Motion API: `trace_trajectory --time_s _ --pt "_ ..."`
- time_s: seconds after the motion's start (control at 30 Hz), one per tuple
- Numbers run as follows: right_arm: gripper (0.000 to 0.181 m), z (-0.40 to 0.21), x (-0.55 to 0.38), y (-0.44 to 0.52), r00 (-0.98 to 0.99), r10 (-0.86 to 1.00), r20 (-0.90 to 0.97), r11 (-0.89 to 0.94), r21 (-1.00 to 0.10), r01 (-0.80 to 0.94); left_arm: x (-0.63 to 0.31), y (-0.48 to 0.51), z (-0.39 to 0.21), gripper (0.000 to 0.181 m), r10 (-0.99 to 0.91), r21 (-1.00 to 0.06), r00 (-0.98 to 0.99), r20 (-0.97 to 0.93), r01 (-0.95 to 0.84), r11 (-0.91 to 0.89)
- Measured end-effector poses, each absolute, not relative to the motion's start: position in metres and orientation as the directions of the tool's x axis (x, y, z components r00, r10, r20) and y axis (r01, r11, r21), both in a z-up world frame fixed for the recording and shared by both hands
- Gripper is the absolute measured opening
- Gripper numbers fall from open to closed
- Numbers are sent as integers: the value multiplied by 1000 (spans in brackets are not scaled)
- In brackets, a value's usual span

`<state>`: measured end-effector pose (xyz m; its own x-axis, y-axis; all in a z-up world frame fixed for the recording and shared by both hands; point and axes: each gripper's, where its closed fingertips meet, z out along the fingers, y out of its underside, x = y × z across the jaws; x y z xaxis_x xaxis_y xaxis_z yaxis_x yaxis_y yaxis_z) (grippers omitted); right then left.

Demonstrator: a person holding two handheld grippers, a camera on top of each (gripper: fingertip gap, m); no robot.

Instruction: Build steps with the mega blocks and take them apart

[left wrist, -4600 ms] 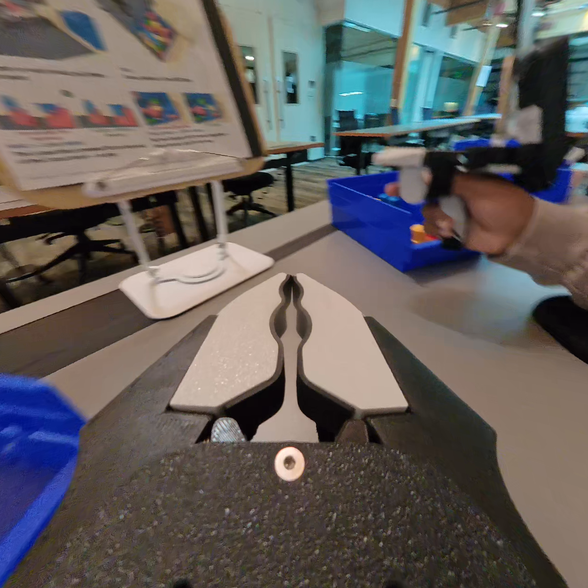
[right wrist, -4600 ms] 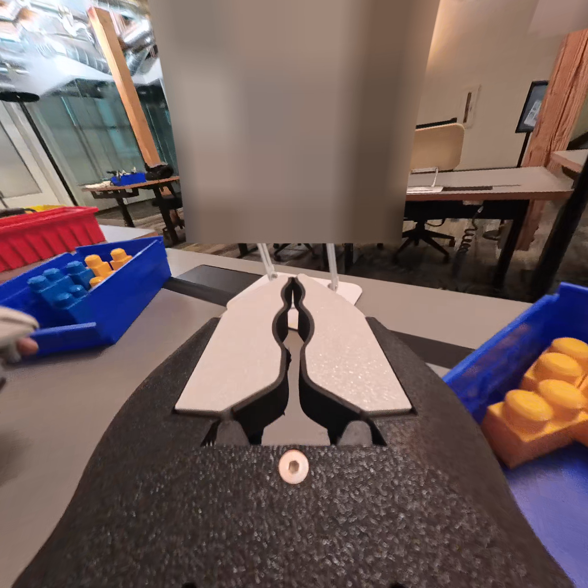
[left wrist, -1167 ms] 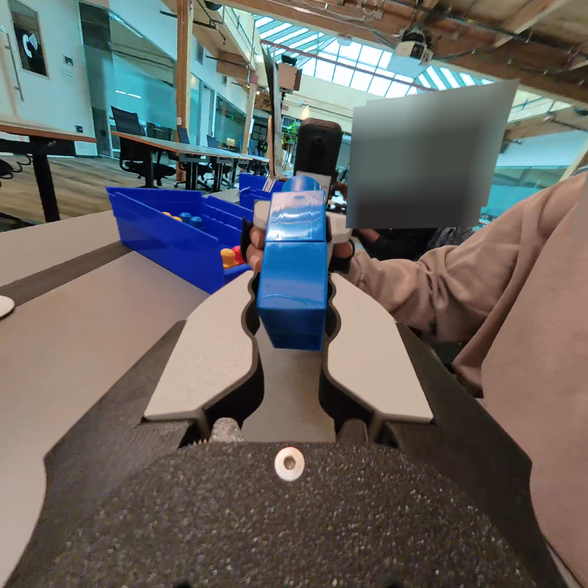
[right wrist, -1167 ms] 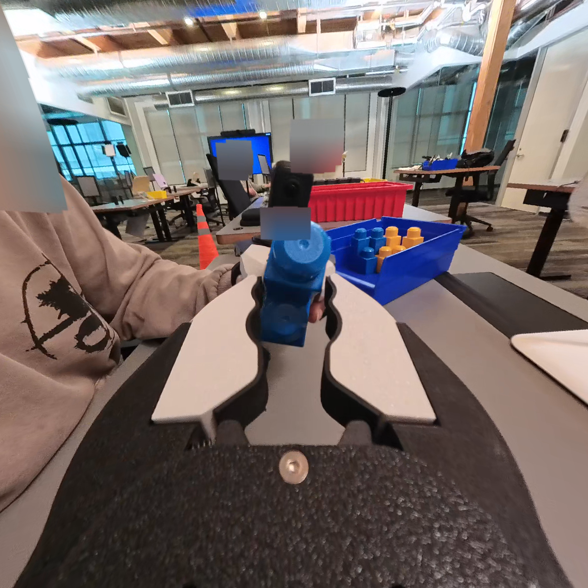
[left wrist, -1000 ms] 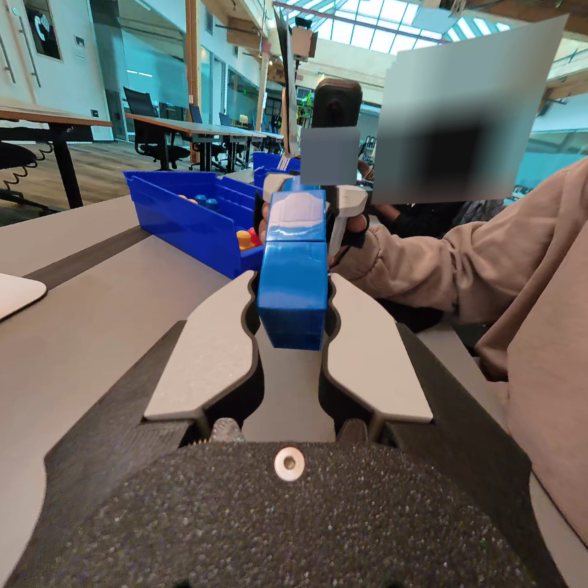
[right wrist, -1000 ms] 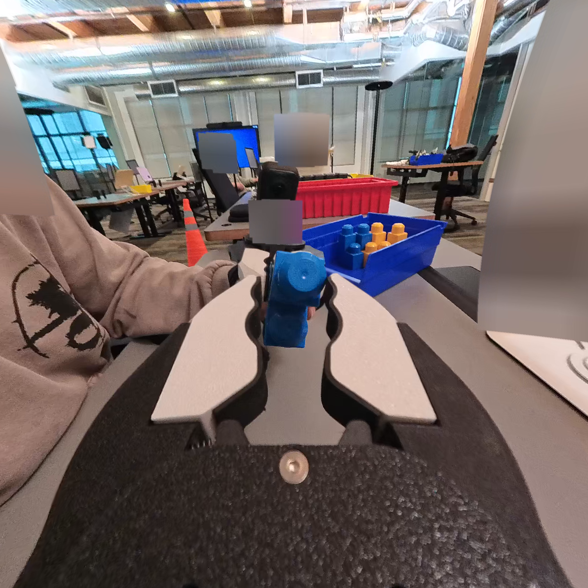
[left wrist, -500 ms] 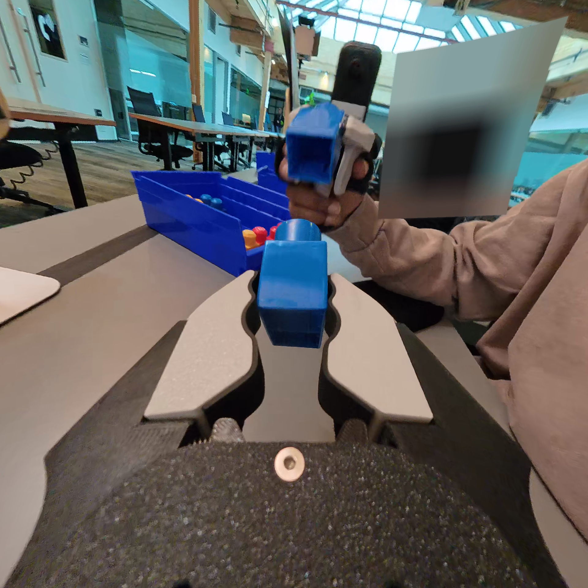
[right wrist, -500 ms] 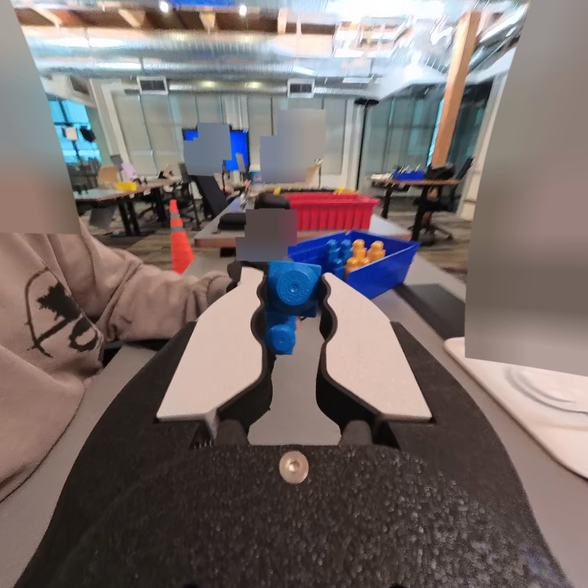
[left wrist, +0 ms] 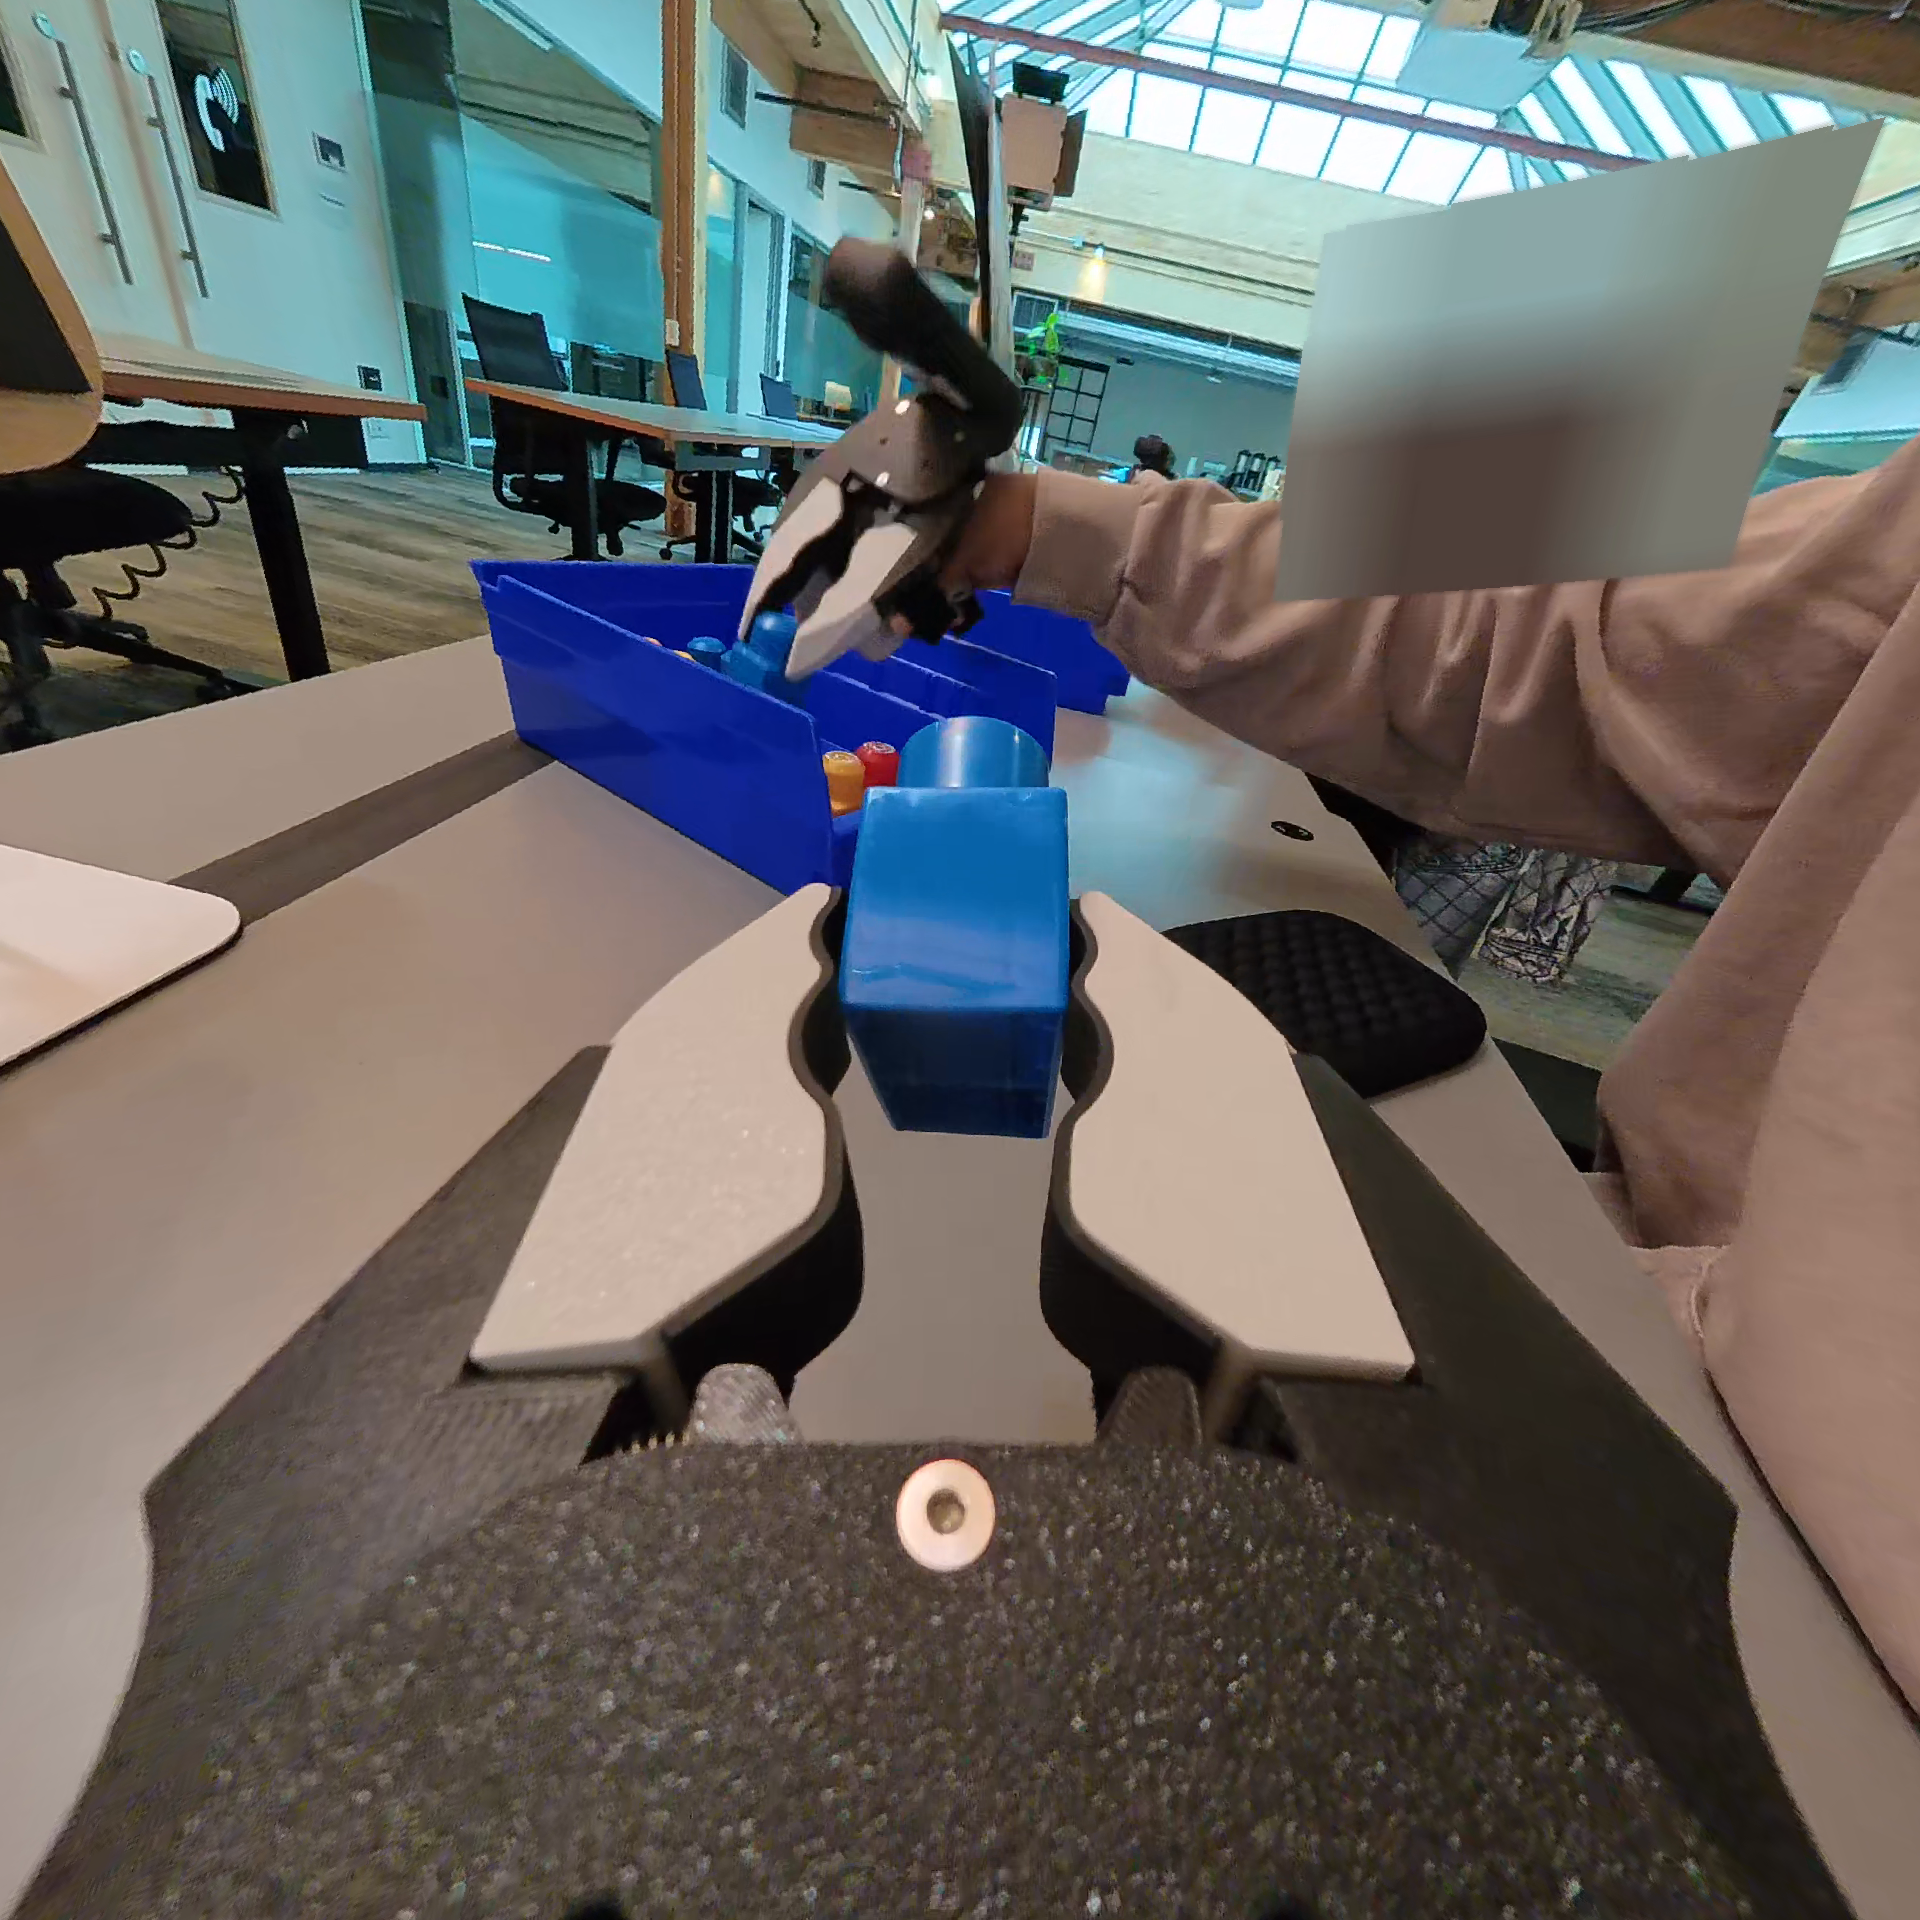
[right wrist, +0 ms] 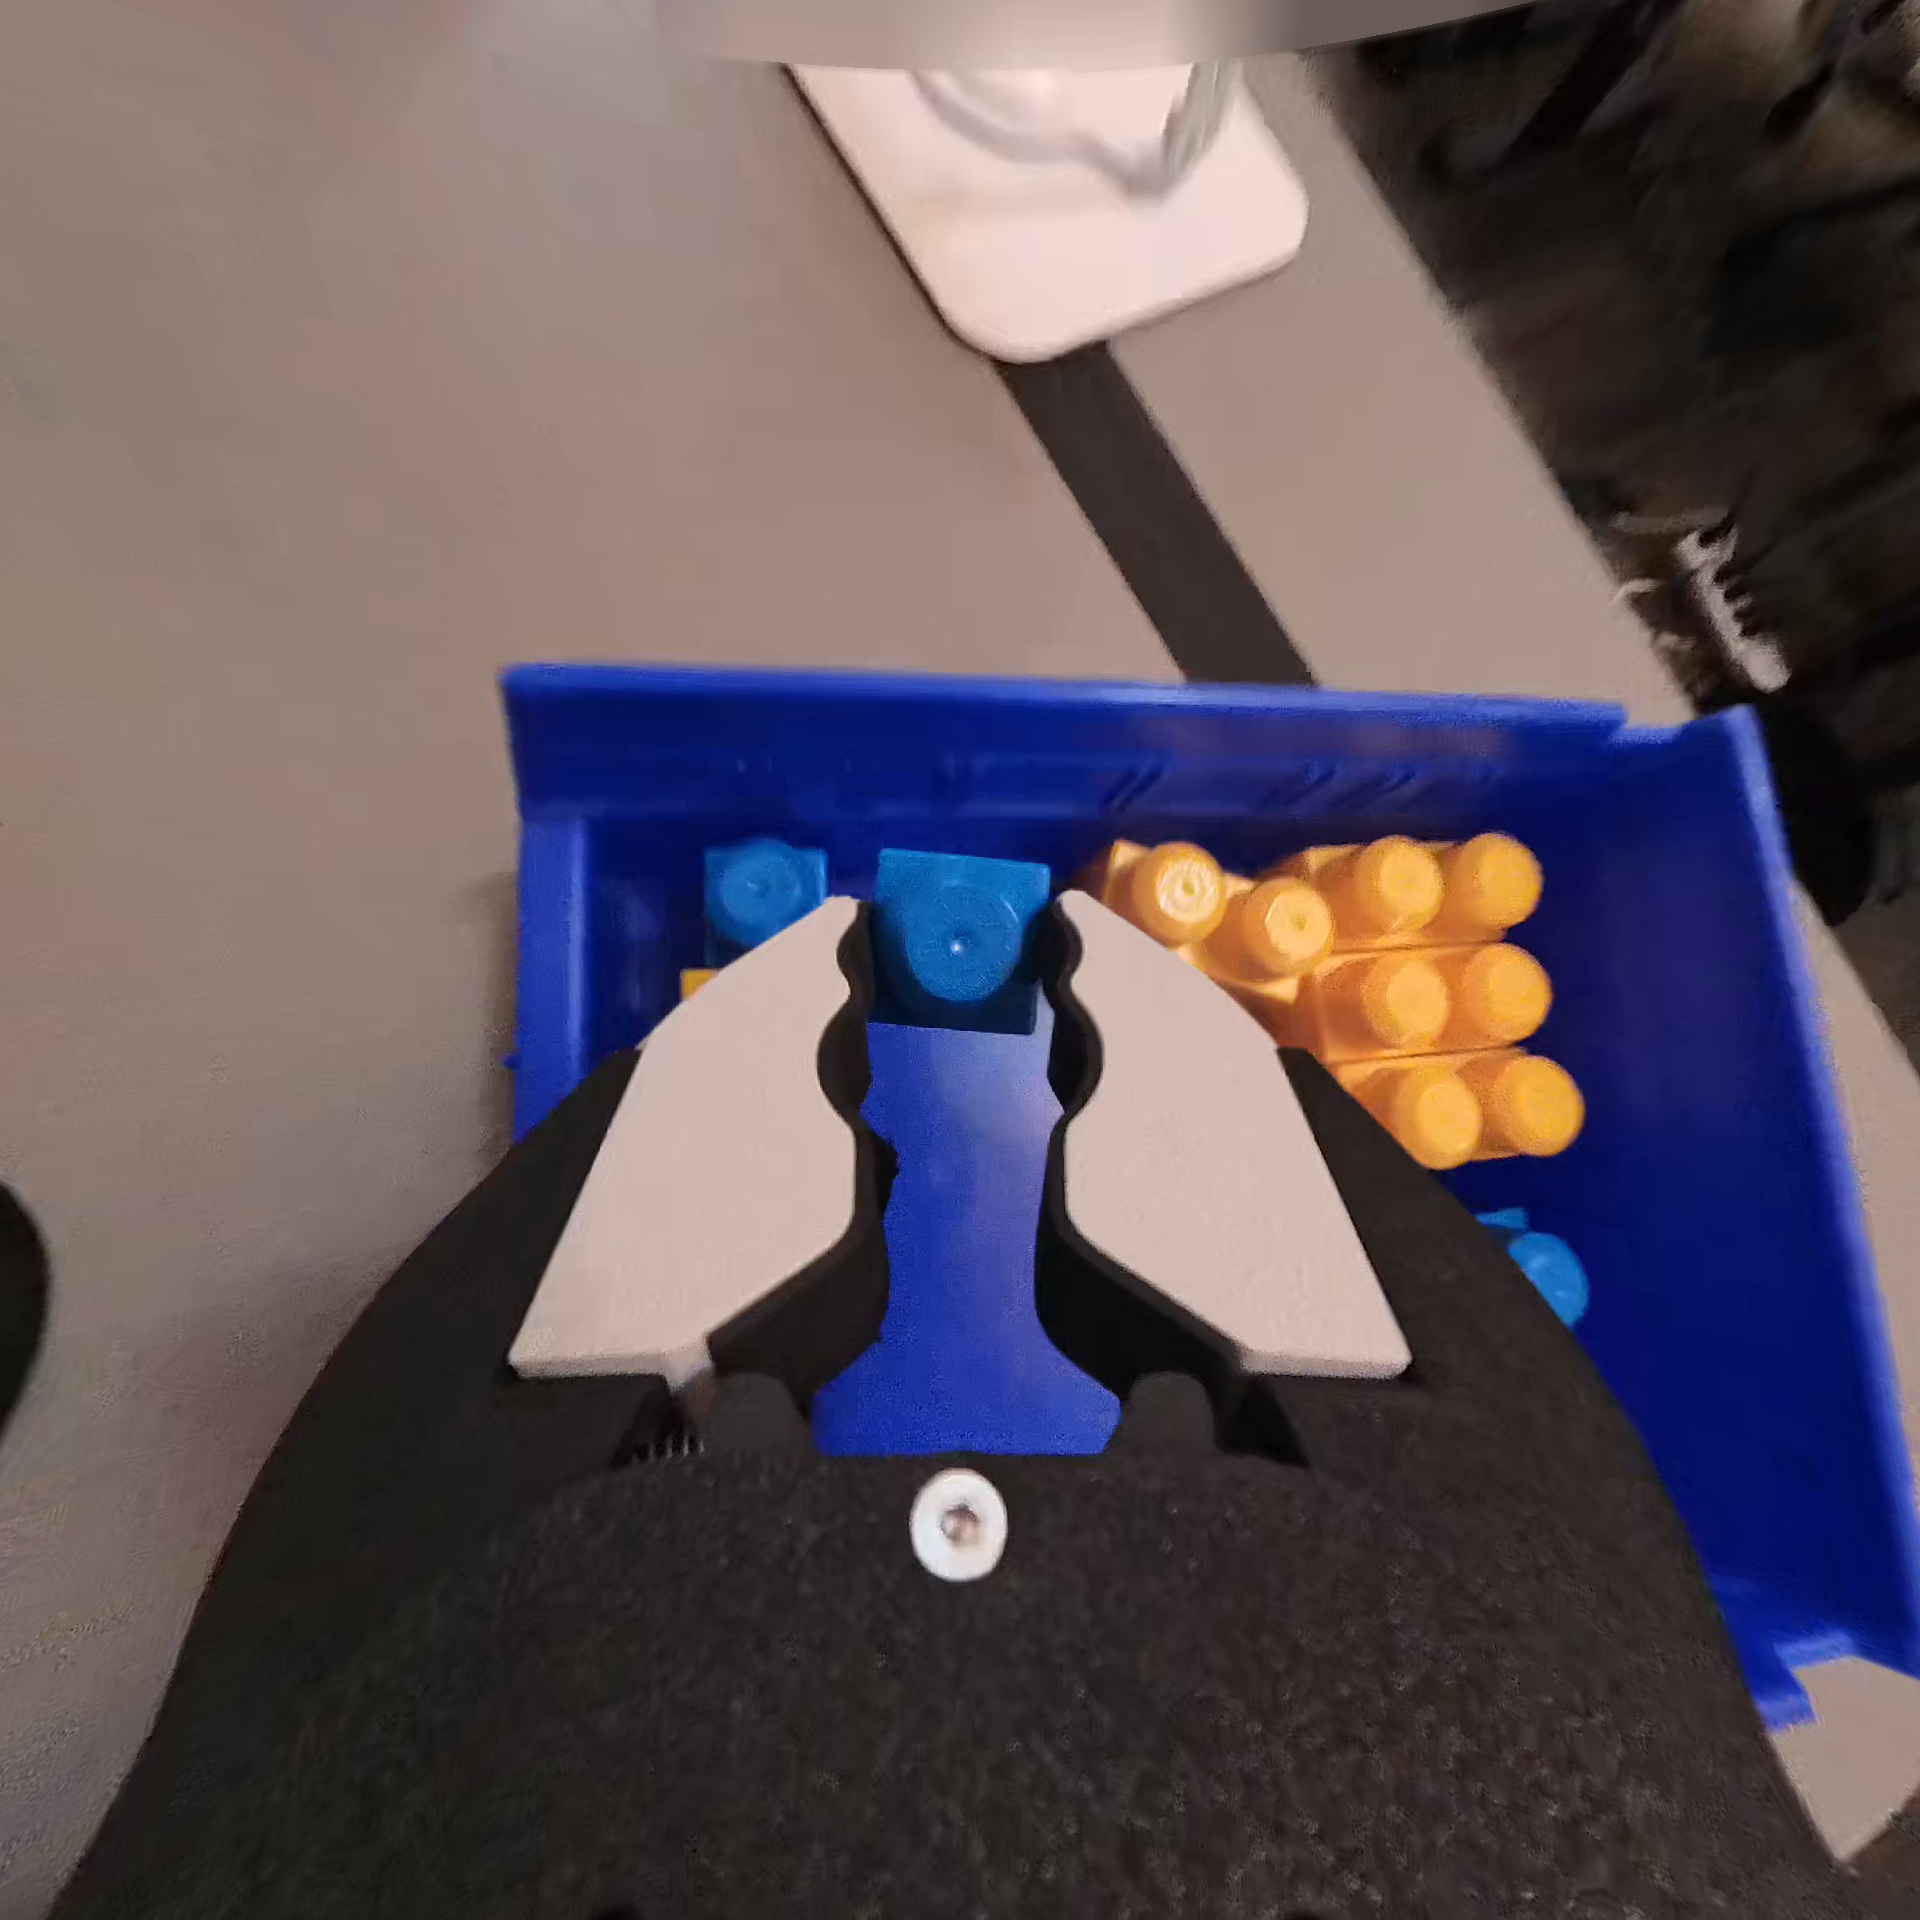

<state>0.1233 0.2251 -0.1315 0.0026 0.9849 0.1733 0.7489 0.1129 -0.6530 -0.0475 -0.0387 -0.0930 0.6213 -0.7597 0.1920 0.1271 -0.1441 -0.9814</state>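
The blue block [left wrist: 956,961] sits clamped between the pale fingers [left wrist: 686,1132] of your left gripper [left wrist: 954,935], its single round stud pointing forward and away from you, held above the grey table [left wrist: 343,997]. Your jaws there are closed just to the block's width, pressing both its side faces.

Your right gripper [right wrist: 956,914] is tipped down into the blue bin [right wrist: 1704,1039]. A second blue block [right wrist: 958,951] shows between its fingertips with the stud facing the camera; the tips lie just beside its two sides, but the frame is blurred and you cannot tell whether they grip it or have let go. In the left wrist view that gripper [left wrist: 795,644] reaches into the same bin [left wrist: 665,717] with a blue stud between its tips.

Beside that block the bin holds orange blocks [right wrist: 1423,997] stacked in rows to the right, another blue block [right wrist: 764,899] to the left, and one more blue piece [right wrist: 1543,1273] near the bin's right wall. The white base of a stand [right wrist: 1070,208] rests on the table beyond the bin.

No brand marks or lettering show on the blocks, the bin or the grippers. A dark sign [left wrist: 216,99] on the far wall carries a white symbol.
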Motion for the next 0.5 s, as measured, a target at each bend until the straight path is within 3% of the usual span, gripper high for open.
trace_trajectory --time_s 0.2,0.5 --pt "31 -184 112 229 -70 989 133 130 -521 844 -48 -38 -98 39 -758 -979 619 204 128 -160" --pt "31 -201 98 215 -153 988 13 138 -507 851 -47 -39 -97 39 -762 -981 617 195 122 -152"
